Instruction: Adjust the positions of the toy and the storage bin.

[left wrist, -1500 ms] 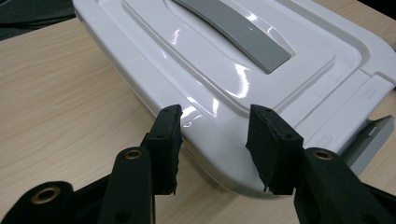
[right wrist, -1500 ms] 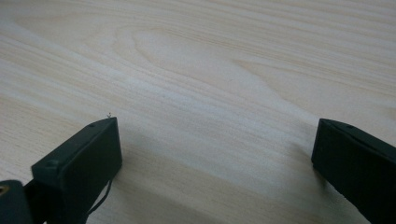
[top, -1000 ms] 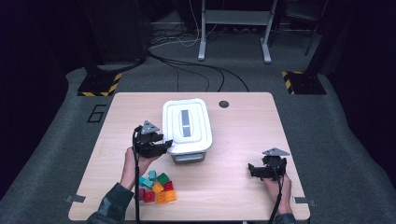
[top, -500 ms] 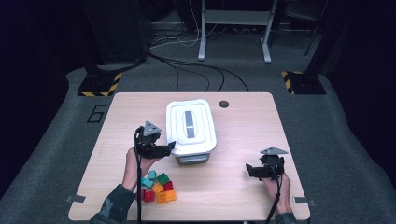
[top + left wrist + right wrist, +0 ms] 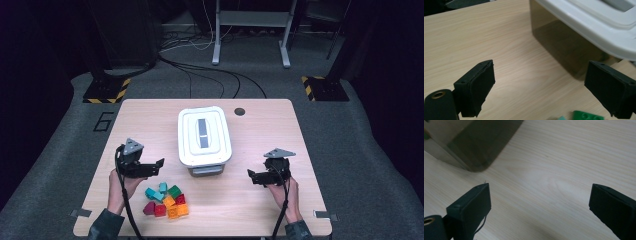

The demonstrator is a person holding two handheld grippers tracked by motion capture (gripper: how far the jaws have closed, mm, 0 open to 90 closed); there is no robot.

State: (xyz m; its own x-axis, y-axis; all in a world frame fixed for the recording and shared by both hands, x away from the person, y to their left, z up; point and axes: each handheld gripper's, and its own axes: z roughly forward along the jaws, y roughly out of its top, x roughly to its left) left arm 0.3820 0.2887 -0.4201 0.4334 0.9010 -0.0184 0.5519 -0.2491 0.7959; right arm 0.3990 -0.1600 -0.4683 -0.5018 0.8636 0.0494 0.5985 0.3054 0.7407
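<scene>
The white-lidded box [image 5: 204, 136] is seen in the middle of the wooden tabletop [image 5: 260, 200], between the two grippers. The left hand-held gripper [image 5: 159, 166] is held just left of the box, its jaws just opened wide with nothing between them. The right hand-held gripper [image 5: 251, 175] is held spread and empty, near the box's right corner; the coloured blocks [image 5: 164, 200] are piled by the left hand.

White-lidded box [image 5: 204, 135], light wood table [image 5: 260, 200], perhaps maroon brick [image 5: 149, 208]

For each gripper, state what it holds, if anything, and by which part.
Nothing is held. The left gripper has just opened beside the white-lidded plastic box; the right gripper is open over bare table.
</scene>
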